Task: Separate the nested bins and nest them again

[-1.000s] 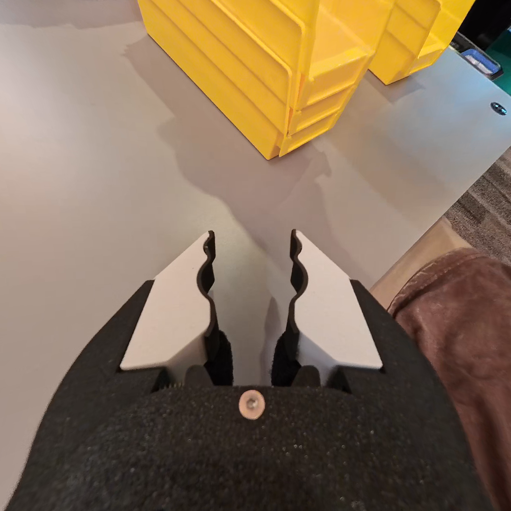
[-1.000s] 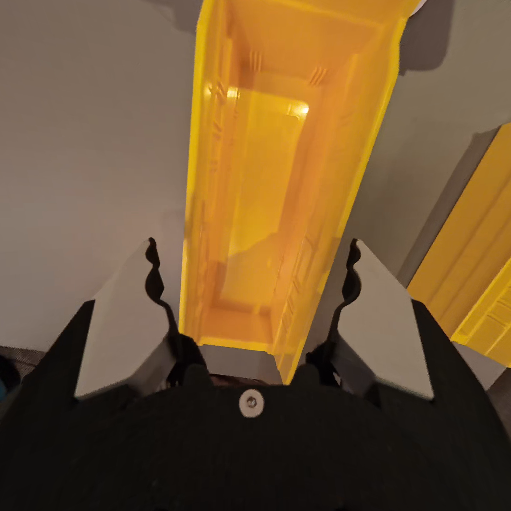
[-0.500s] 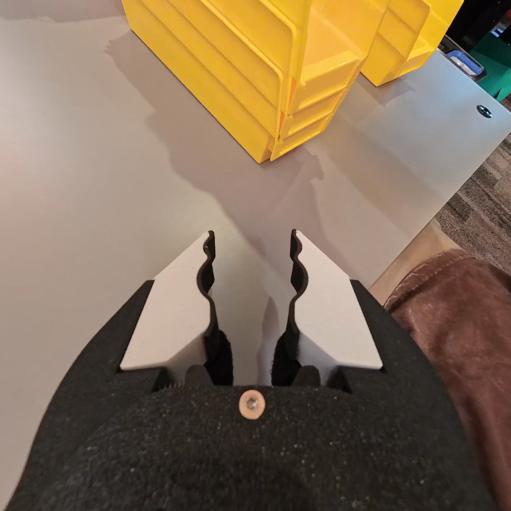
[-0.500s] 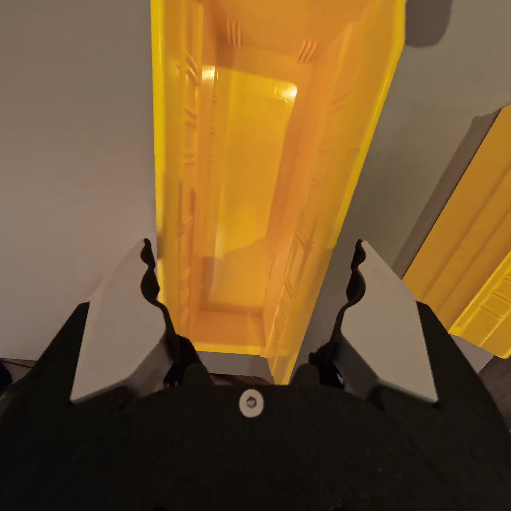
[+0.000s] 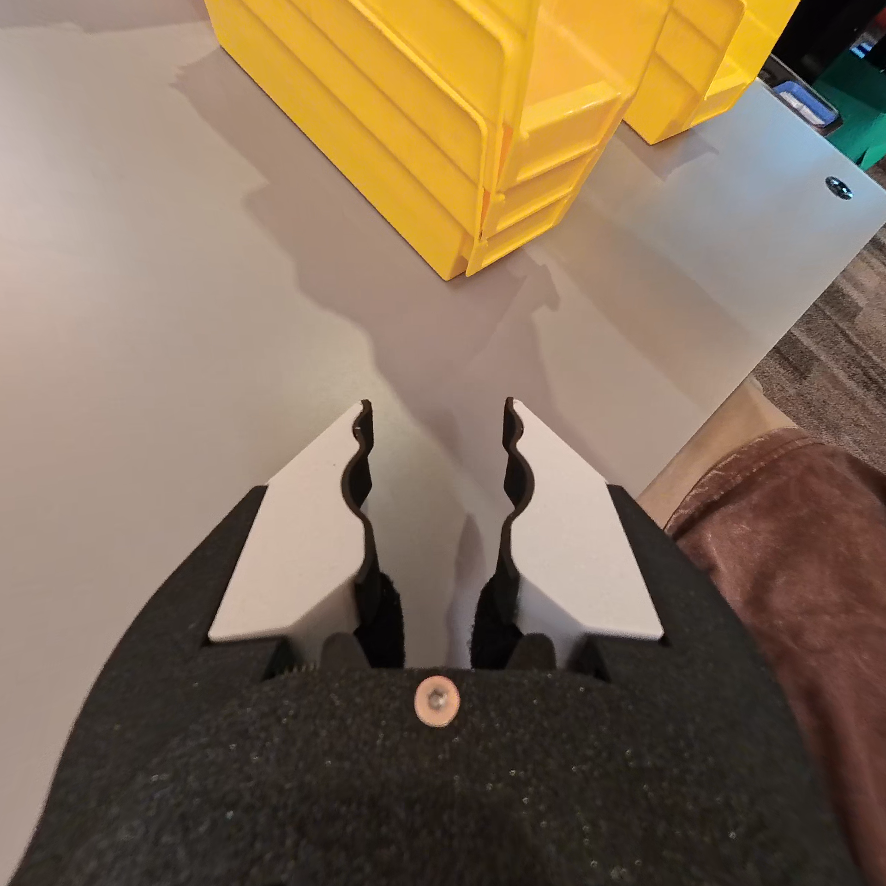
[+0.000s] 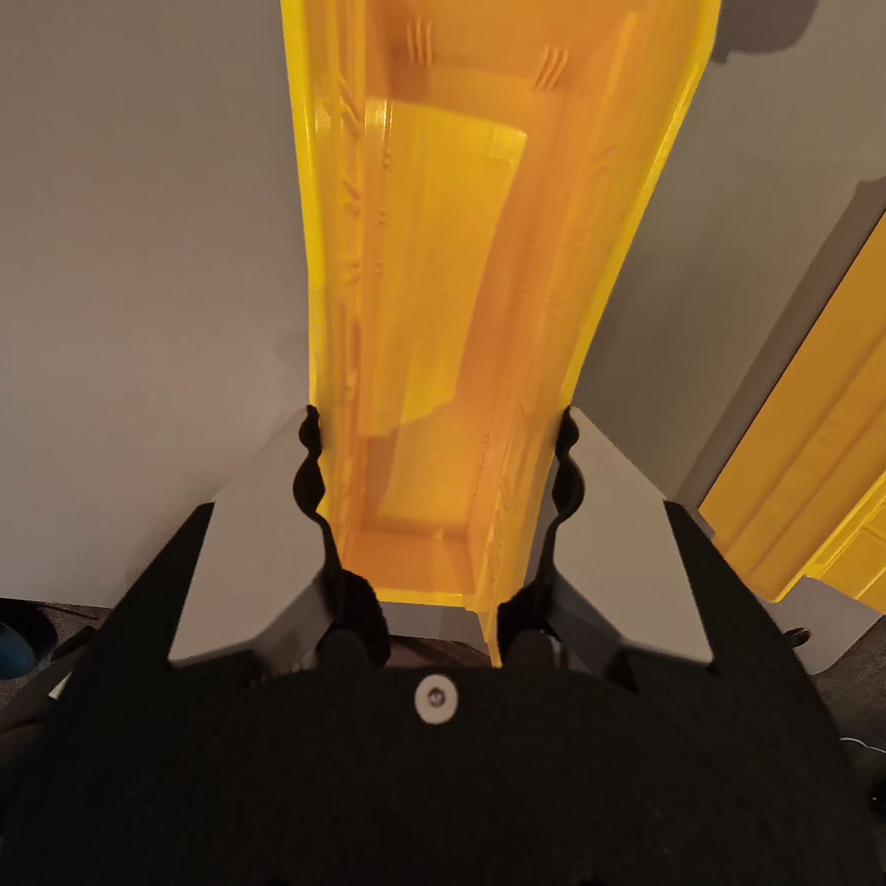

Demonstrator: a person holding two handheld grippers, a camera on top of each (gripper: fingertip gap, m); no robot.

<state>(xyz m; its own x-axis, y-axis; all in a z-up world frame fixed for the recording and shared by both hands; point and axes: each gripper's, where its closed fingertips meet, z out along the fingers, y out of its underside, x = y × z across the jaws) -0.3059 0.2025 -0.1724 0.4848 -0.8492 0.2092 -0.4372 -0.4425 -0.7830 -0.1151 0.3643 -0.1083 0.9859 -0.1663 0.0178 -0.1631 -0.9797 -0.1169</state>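
Note:
A single yellow bin lies open side up on the grey table, running away from me. My right gripper is shut on its near end, one finger pressed against each long side wall. A stack of nested yellow bins stands ahead in the left wrist view, and its side also shows at the right of the right wrist view. My left gripper is open and empty above bare table, well short of the stack.
A second yellow bin or stack stands behind the nested stack. The table edge runs diagonally on the right, with carpet beyond. A brown-clad part of a person is close to the right of my left gripper.
My right gripper's fingers have closed from wide open onto the single bin's side walls. My left gripper has stayed open while its view drifted slightly relative to the stack.

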